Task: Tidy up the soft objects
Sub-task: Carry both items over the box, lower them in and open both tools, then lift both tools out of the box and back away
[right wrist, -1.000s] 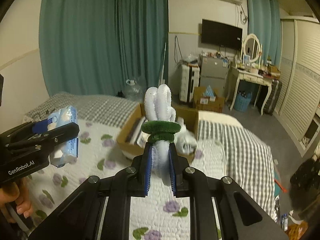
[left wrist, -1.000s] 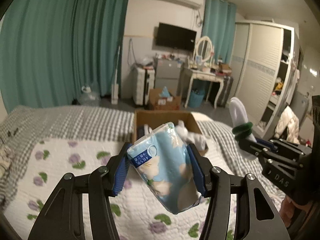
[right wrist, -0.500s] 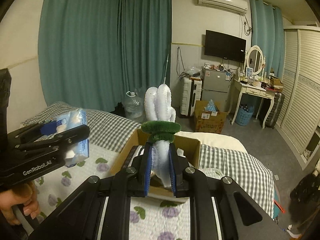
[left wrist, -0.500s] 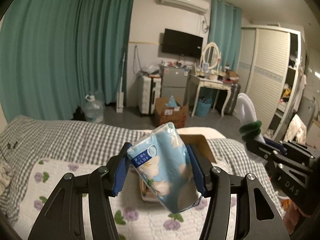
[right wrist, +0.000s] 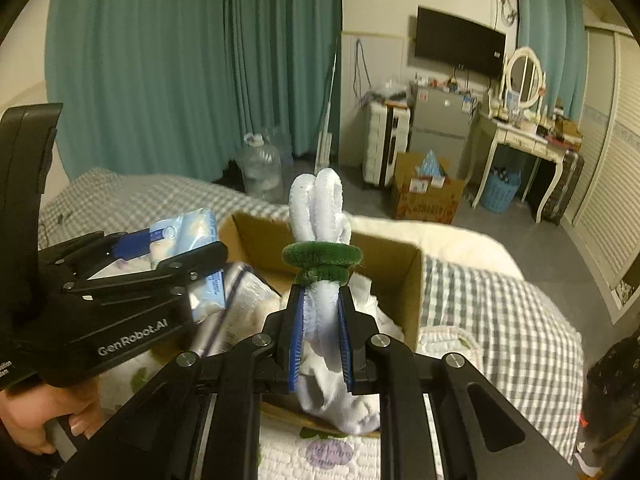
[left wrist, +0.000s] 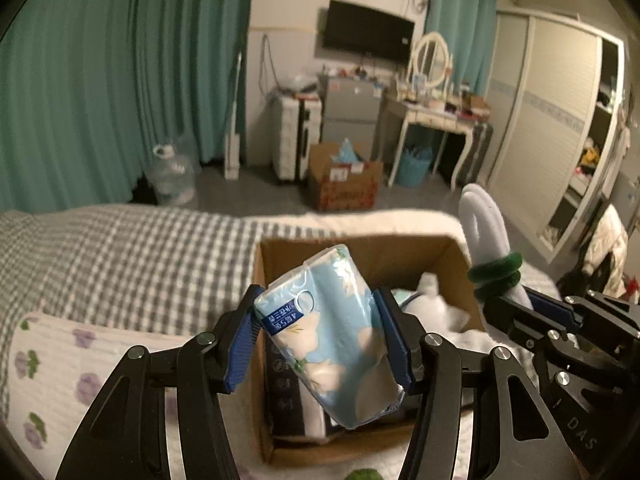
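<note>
My left gripper (left wrist: 320, 336) is shut on a light blue tissue pack (left wrist: 336, 332) with a white flower print, held tilted above an open cardboard box (left wrist: 360, 246) on the bed. My right gripper (right wrist: 321, 334) is shut on a white fuzzy bundle (right wrist: 318, 204) bound by two green fuzzy rings (right wrist: 322, 254); it hangs over the same box (right wrist: 404, 264). Each gripper shows in the other's view: the right one (left wrist: 516, 312) at the right, the left one (right wrist: 132, 252) at the left with the pack (right wrist: 188, 232). White soft things (left wrist: 432, 312) and dark packets (left wrist: 286, 392) lie inside the box.
The bed has a grey checked blanket (left wrist: 132, 256) and a white quilt with purple flowers (left wrist: 80, 360). A person's hand (right wrist: 44, 420) grips the left handle. Beyond the bed stand a water jug (left wrist: 170, 176), a second cardboard box (left wrist: 344, 180), a dressing table (left wrist: 432, 116) and a wardrobe (left wrist: 560, 128).
Both grippers have moved forward and down towards the cardboard box, which now looms larger and lies right under them. Both grips are unchanged.
</note>
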Tool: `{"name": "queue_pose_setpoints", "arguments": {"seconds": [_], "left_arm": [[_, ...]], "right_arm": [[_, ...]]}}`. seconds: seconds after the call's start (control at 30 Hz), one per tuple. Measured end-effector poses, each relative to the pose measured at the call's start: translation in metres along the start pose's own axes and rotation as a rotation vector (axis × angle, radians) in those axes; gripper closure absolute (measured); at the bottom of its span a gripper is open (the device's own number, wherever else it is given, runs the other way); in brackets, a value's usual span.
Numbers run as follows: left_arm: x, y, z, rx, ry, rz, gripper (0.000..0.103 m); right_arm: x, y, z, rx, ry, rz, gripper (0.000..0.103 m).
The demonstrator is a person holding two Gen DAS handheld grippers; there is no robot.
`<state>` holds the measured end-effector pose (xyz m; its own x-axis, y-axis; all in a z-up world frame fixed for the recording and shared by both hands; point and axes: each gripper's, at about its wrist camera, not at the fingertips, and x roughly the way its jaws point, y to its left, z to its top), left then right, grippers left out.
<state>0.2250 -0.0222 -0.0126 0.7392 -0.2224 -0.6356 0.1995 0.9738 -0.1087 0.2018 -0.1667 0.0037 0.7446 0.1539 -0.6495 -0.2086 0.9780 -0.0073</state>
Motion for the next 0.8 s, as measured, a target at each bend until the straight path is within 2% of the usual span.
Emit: {"name": "queue_pose_setpoints", "arguments": {"seconds": [0.2,0.3,0.4,0.5,0.63,0.7,0.73,0.8], "left_arm": [[0.043,0.003,-0.015,0.0,0.104,-0.002,0.047],[0.051,-0.004,-0.021,0.035,0.118,-0.015,0.044],[0.053,-0.01,-0.023,0.057,0.118,0.014,0.043],[0.051,-0.011,-0.022,0.053,0.129,-0.001,0.041],[0.037,-0.002,-0.011,0.018,0.098,-0.037,0.041],[0.022,-0.002,-0.003,0.011,0.058,-0.037,0.04],[0.015,-0.001,0.0,0.009,0.041,-0.037,0.037],[-0.002,-0.001,0.011,0.007,0.008,-0.032,0.022]], "right_arm": [[0.049,-0.01,-0.02,0.01,0.116,0.011,0.087],[0.068,-0.01,-0.027,0.008,0.171,0.0,0.087],[0.079,-0.007,-0.032,-0.01,0.198,-0.01,0.087],[0.075,-0.007,-0.034,-0.017,0.177,-0.015,0.085],[0.056,-0.01,-0.03,0.0,0.133,-0.032,0.059],[0.04,-0.009,-0.024,0.005,0.099,-0.038,0.058],[0.031,-0.009,-0.021,0.007,0.084,-0.041,0.058],[0.013,-0.008,-0.014,0.005,0.057,-0.051,0.057]]}}
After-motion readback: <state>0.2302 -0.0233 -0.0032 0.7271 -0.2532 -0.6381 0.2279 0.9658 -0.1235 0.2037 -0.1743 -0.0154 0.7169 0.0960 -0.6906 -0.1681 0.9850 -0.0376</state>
